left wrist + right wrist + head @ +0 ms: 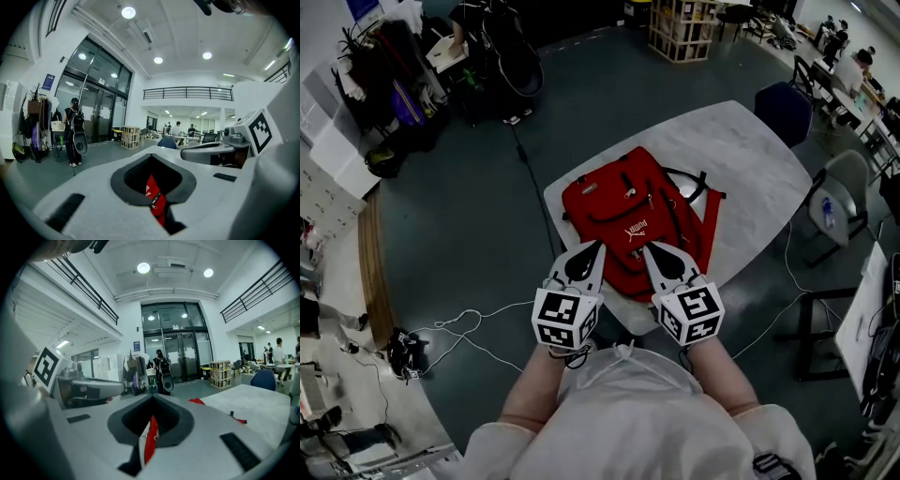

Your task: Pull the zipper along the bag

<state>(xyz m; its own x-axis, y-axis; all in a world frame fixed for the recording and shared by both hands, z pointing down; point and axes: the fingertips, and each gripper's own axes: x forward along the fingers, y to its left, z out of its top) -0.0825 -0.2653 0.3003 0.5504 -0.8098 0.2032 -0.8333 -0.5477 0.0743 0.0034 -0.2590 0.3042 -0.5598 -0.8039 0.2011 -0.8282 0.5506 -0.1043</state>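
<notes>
A red backpack [628, 220] lies flat on the white table [741, 159], its black straps spread to the right. My left gripper [598, 246] and right gripper [649, 247] hover side by side over the bag's near end, both pointing away from me with jaws together and nothing in them. In the left gripper view a strip of red bag fabric [156, 199] with a zipper pull shows through the slot between the closed jaws, and the right gripper [211, 151] is alongside. The right gripper view shows the red bag [151, 437] the same way.
A blue chair [783, 111] and a grey chair [844, 192] stand beyond the table's right side. Cables [469, 328] trail over the floor at left. A person with a backpack [75, 131] stands by the glass doors, near a clothes rack [384, 75].
</notes>
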